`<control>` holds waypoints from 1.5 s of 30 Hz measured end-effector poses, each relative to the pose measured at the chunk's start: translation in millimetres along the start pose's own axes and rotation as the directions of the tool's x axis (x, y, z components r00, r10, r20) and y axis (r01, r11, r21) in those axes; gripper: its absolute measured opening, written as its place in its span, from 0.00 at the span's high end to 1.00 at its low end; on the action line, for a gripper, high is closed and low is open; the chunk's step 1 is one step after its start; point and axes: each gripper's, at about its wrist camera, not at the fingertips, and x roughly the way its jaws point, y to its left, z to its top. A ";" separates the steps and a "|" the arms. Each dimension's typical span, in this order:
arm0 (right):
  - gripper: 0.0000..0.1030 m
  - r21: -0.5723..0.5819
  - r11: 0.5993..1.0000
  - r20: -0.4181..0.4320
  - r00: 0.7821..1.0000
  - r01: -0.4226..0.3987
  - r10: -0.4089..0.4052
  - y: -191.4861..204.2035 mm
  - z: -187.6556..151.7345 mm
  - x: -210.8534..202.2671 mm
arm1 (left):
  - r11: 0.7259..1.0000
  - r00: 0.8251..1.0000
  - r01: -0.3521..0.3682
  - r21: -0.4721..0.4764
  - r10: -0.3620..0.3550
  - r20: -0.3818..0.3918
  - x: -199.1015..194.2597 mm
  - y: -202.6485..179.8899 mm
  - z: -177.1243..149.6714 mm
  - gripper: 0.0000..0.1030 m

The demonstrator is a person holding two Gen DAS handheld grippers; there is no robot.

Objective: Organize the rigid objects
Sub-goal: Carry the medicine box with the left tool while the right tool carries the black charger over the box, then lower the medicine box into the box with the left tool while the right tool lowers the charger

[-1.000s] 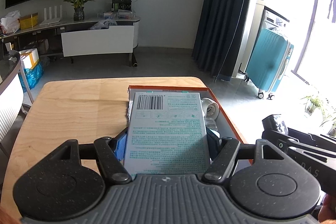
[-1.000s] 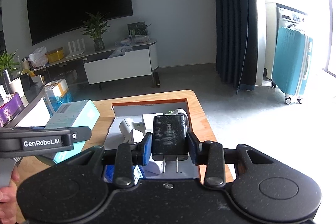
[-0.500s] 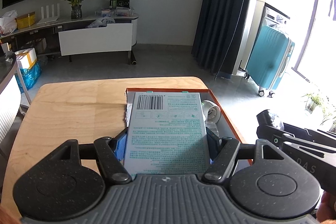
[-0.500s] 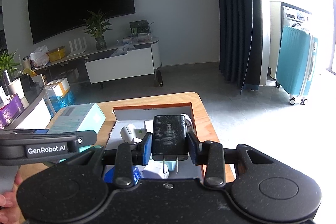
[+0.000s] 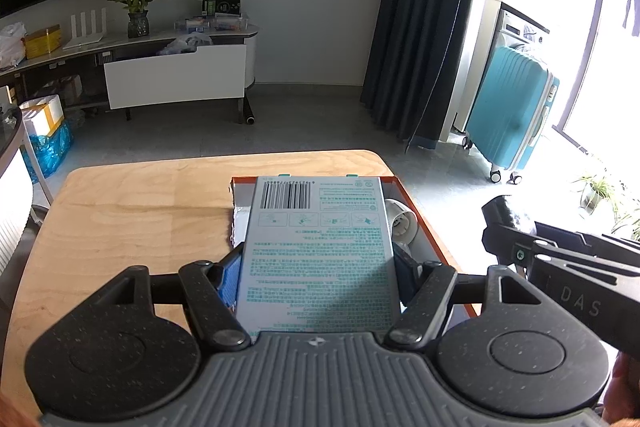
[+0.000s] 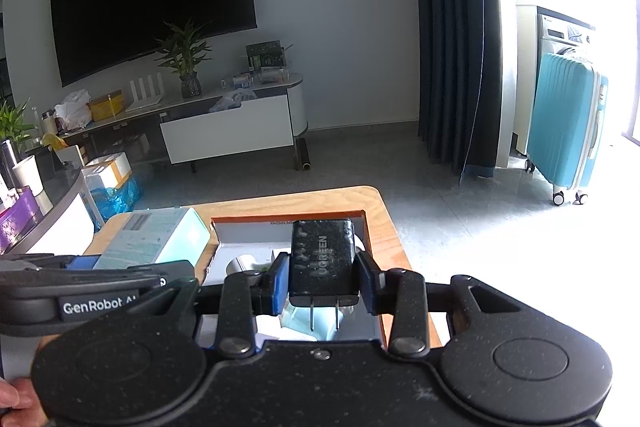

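My left gripper [image 5: 318, 277] is shut on a flat teal-printed box [image 5: 318, 251] with a barcode at its far end, held above the orange-rimmed tray [image 5: 430, 227] on the wooden table [image 5: 140, 219]. From the right wrist view the same box [image 6: 156, 239] shows at the left, beside the tray [image 6: 288, 217]. My right gripper [image 6: 323, 281] is shut on a black charger plug [image 6: 322, 259], prongs pointing back at the camera, over the tray. A white cylindrical item [image 6: 240, 263] lies in the tray.
A low TV cabinet [image 5: 176, 75] with a plant and small boxes stands at the far wall. A teal suitcase [image 5: 508, 111] stands at the right by dark curtains. A glass-topped side table [image 6: 44, 203] with cups sits at the left. A hand [image 6: 16, 399] grips the left tool.
Both views have drifted slightly, with the right gripper and its plug shifted a little over the tray. Both grips are unchanged.
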 end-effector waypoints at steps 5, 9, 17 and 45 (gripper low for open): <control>0.58 0.002 1.000 0.000 1.000 0.000 0.000 -0.9 4.1 4.4 | 1.000 1.000 -0.001 0.001 0.001 0.000 2.9 0.6 2.3 0.31; 0.58 0.001 1.000 0.001 1.000 0.000 0.000 -1.1 5.4 5.9 | 1.000 1.000 -0.002 0.001 0.002 -0.001 3.9 0.1 1.8 0.31; 0.58 -0.002 1.000 -0.004 1.000 0.001 -0.001 -0.8 8.6 11.7 | 1.000 1.000 -0.004 -0.002 0.004 -0.009 7.6 0.4 4.6 0.31; 0.58 0.002 1.000 -0.027 1.000 0.010 -0.010 3.0 8.7 30.7 | 1.000 0.999 -0.002 -0.018 0.001 -0.045 24.8 5.6 14.7 0.31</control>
